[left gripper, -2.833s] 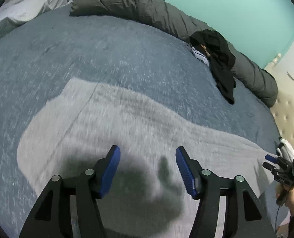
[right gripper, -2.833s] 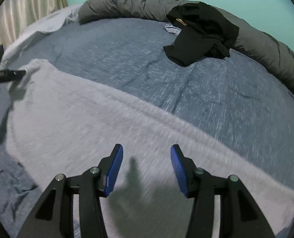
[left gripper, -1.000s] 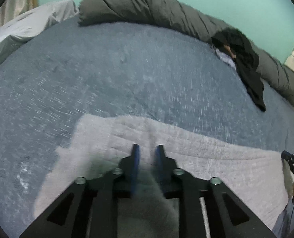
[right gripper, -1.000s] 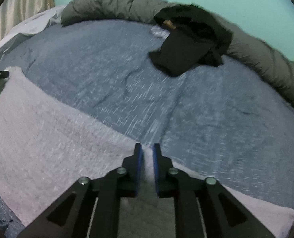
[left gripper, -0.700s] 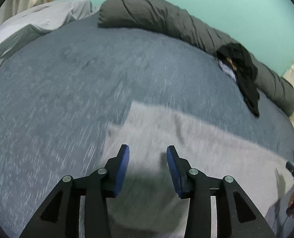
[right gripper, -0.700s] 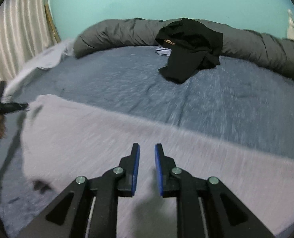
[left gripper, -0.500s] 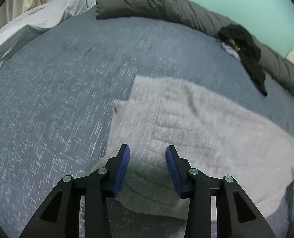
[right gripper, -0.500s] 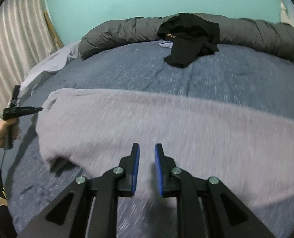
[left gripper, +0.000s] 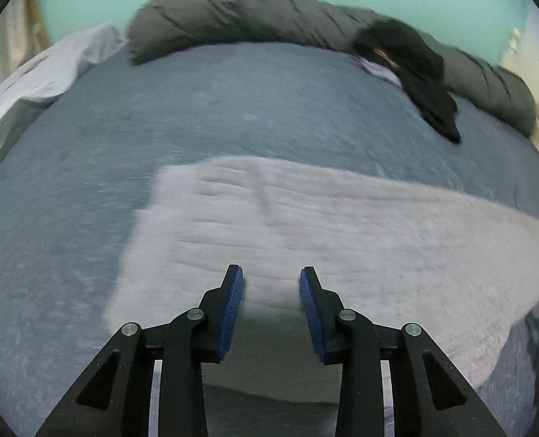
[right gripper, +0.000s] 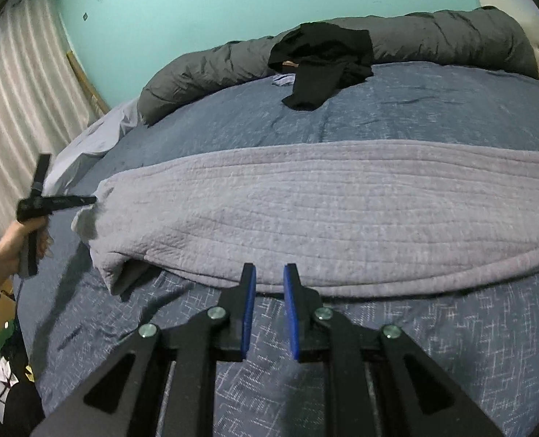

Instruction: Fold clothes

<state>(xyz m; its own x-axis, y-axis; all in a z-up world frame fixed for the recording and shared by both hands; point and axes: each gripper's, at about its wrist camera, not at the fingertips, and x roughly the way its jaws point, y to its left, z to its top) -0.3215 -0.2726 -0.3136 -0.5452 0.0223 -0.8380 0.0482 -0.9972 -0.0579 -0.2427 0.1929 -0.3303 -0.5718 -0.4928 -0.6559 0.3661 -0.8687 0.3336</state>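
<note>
A light grey quilted cloth (left gripper: 342, 225) lies folded into a long band across the blue bedspread (left gripper: 233, 102). My left gripper (left gripper: 271, 273) is open just above the cloth's near edge, with nothing between its blue pads. In the right wrist view the same cloth (right gripper: 324, 211) stretches from left to right, its rounded fold facing me. My right gripper (right gripper: 269, 269) hovers at that fold with a narrow gap and holds nothing. The left gripper (right gripper: 91, 200), held by a hand (right gripper: 11, 244), points at the cloth's left end.
A black garment (right gripper: 324, 62) lies at the far side, partly on a rolled dark grey duvet (right gripper: 451, 40) along the teal wall. A white sheet (left gripper: 51, 69) bunches at the far left. A pale curtain (right gripper: 22, 91) hangs left of the bed.
A second ago both grippers were shut on the cloth's edge. They let go, opened and drew back; the cloth now lies doubled over itself. The left view is still blurred by motion.
</note>
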